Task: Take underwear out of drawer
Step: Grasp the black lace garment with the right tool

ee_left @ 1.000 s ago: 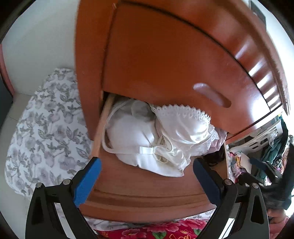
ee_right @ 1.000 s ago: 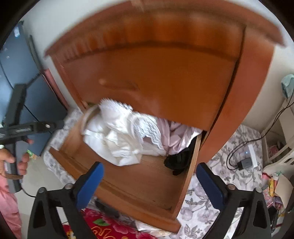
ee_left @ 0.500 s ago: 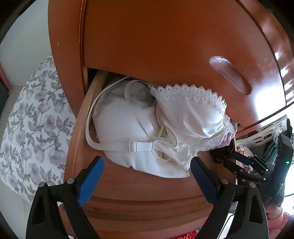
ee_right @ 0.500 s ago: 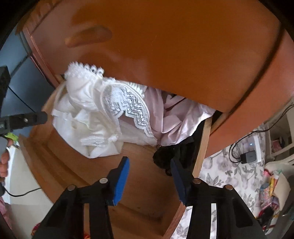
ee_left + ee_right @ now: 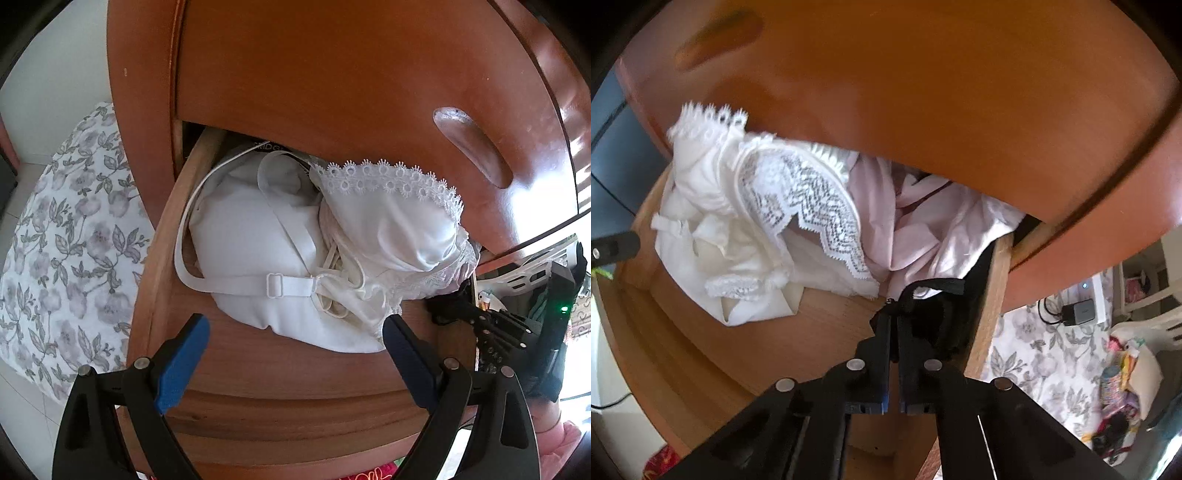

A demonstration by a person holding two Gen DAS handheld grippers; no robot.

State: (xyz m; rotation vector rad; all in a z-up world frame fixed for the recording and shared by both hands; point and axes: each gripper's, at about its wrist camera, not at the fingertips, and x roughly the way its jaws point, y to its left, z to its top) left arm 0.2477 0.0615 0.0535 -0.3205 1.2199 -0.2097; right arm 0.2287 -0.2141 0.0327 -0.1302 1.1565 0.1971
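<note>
Wooden cabinet, reddish-brown, fills the upper part of both views; a recessed handle shows on its front panel in the left wrist view. Below it, the drawer stands pulled out, its light wood floor bare toward the front edge. A floral-patterned cloth lies beside the cabinet on the left, and a similar print appears to the right in the right wrist view.

Contents of drawer: a heap of white underwear occupies the left and middle, with a strap and adjuster lying across the front and a scalloped lace edge at the top. Pale pink fabric lies to the right of the white heap, partly under the cabinet front. A black garment sits in the drawer's right front corner against the side wall.

Left gripper: fingers wide apart, held over the drawer floor just in front of the white heap, touching nothing.

Right gripper: fingers drawn together, clamped on the black garment at its edge.
</note>
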